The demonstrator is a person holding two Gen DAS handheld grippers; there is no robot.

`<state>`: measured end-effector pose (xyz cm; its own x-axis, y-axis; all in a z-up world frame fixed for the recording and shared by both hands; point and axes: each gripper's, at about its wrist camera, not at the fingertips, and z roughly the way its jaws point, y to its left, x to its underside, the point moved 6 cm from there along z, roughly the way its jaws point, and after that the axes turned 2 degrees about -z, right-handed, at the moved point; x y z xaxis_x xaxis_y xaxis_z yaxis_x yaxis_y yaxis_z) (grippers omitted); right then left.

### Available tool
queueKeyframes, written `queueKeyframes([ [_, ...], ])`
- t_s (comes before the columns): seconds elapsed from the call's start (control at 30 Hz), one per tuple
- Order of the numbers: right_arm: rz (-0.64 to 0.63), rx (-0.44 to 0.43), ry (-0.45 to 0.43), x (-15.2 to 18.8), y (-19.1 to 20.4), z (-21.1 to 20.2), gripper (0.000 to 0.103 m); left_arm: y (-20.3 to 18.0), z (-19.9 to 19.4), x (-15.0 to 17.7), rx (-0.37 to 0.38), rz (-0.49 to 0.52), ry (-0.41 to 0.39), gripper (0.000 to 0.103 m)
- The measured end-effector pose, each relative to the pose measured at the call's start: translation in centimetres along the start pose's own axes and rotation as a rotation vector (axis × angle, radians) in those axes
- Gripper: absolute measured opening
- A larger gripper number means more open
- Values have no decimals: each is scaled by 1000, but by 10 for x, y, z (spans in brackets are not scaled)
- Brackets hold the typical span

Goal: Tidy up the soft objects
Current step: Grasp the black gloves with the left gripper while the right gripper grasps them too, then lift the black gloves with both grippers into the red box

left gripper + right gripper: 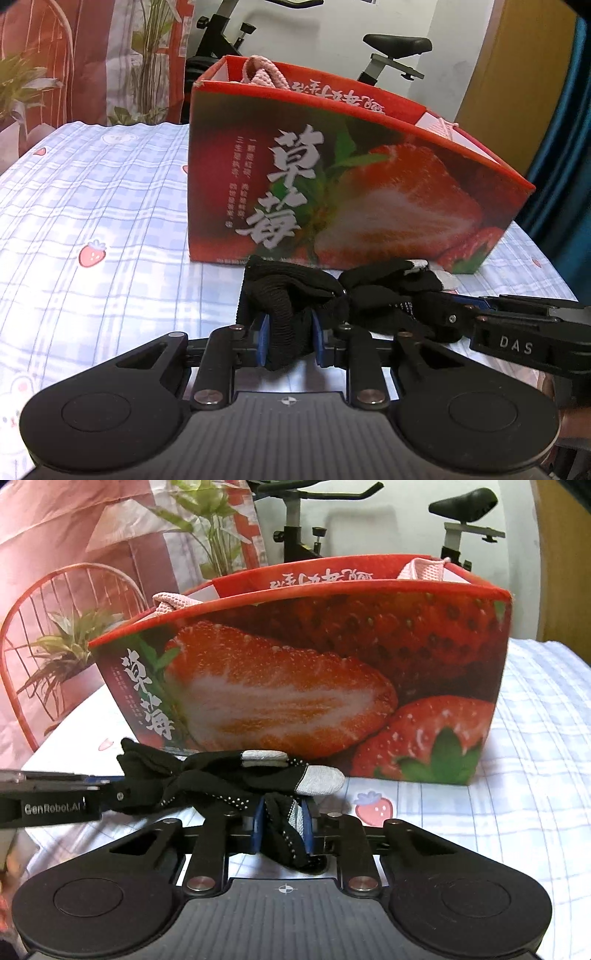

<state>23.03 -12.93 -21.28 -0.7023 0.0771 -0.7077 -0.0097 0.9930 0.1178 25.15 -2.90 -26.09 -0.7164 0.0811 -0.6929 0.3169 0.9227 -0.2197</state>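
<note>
A black knit glove (pixel 332 291) with grey fingertips (pixel 317 780) hangs stretched between my two grippers, just above the bed. My left gripper (pixel 290 332) is shut on its ribbed cuff end. My right gripper (pixel 282 821) is shut on its finger end; it also shows in the left wrist view (pixel 461 314) coming in from the right. The left gripper shows in the right wrist view (pixel 110 794) coming in from the left. A red strawberry-printed box (pixel 351 192) with pink rope handles (pixel 262 75) stands open-topped right behind the glove, also in the right wrist view (pixel 314 672).
The bed has a blue plaid sheet (pixel 92 206) with strawberry prints. Behind the box stand an exercise bike (pixel 458 524), a red curtain with plant print (pixel 92 62) and a wooden door (pixel 517 85). A blue curtain (pixel 569 147) hangs at the right.
</note>
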Motion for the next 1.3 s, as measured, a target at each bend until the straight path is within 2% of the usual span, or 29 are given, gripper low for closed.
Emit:
queueKeyframes([
  [0.37, 92, -11, -4, 23, -12, -31, 18, -13, -17, 19, 20, 22, 27, 24],
  [0.67, 92, -28, -4, 40, -13, -50, 18, -20, -31, 37, 15, 42, 6, 24],
  [0.9, 73, -29, -4, 44, -10, -56, 18, -19, -35, 41, 21, 21, 0, 24],
  [1.03, 77, -35, -19, 42, -10, -59, 17, -19, -42, 39, 34, 19, -25, 19],
  [1.3, 56, -41, -103, 29, -5, -74, 16, -26, -60, 22, 40, 36, -123, 18],
])
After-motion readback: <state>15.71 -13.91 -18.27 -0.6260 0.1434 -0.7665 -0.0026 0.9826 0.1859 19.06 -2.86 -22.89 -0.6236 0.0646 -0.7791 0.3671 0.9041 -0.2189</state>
